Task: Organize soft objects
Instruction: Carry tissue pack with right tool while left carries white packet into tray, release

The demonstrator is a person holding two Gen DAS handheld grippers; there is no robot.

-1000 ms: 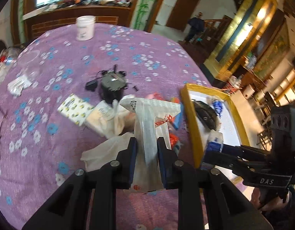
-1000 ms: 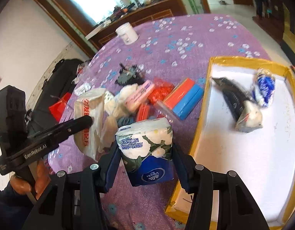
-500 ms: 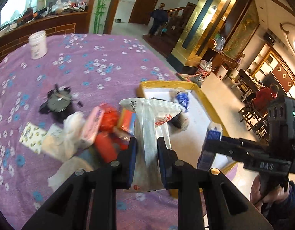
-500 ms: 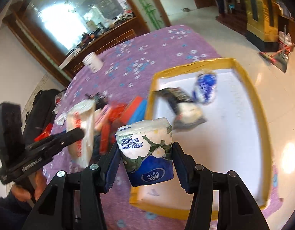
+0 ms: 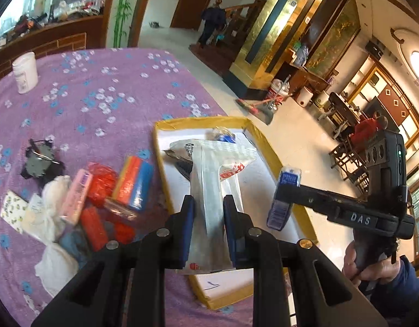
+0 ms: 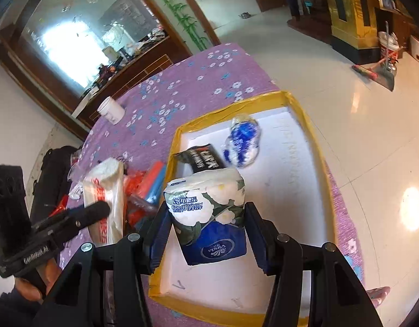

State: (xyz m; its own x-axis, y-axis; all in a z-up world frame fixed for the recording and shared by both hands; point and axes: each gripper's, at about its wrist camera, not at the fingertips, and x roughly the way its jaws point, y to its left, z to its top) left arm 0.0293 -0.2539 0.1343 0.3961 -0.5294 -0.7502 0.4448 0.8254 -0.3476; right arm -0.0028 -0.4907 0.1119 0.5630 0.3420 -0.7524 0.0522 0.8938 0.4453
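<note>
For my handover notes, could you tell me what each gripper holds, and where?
Left gripper: white tissue pack, across its middle. Right gripper: floral tissue pack, by its sides.

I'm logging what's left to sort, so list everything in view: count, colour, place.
Tray: one, yellow rim, white floor, table edge.
Black packet: one, in tray.
Blue-white pack: one, in tray.
Flowered tissue pack: one, white-green-blue, in right gripper.
Clear tissue bag: one, white with red print, in left gripper.
Soft pile: several, red, pink, orange, blue, white, beside tray.
Black gadget: one, on cloth.
White tub: one, far side.
Tablecloth: purple, flowered.
Left gripper: shut on bag.
Right gripper: shut on pack.
</note>
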